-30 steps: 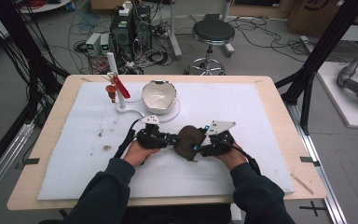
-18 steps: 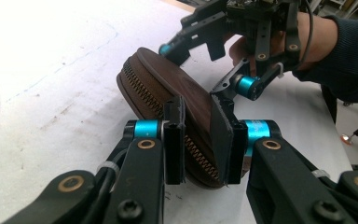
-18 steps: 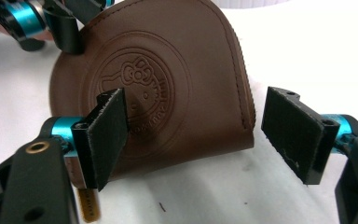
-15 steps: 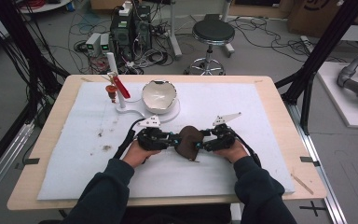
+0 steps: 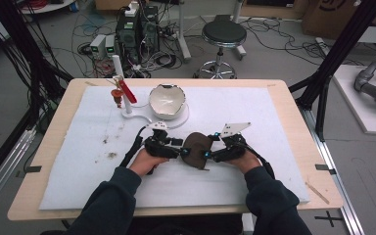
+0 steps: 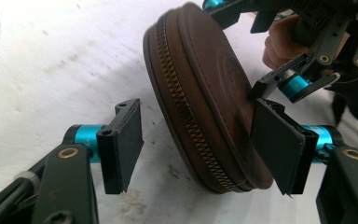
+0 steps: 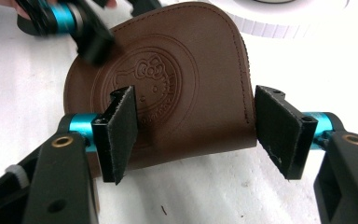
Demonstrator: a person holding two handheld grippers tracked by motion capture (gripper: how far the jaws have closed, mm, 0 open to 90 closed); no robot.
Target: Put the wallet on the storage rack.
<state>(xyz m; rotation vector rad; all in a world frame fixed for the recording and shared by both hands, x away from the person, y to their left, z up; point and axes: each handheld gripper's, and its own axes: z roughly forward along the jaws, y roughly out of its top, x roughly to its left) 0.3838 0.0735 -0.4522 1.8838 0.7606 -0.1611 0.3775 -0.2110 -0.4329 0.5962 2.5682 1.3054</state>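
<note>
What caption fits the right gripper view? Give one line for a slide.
Open right gripper straddling a brown embossed leather zip pouch on the white table cover.

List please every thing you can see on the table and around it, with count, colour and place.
Pouch: 1, brown leather with a zip, middle of the table, between both tongs.
Bowl: 1, white, far left-centre of the mat.
Stand: 1, white post with red pieces, left of the bowl.
Mat: 1, white, covering the table.
Table: 1, light wood.
Stool: 1, black seat, on the floor beyond the table.
Computer boxes: several, dark, on the floor with cables.
Left tongs: 1, black and blue, open around the pouch edge.
Right tongs: 1, black and blue, open at the pouch.
Sleeves: 2, dark blue, near edge.
</note>
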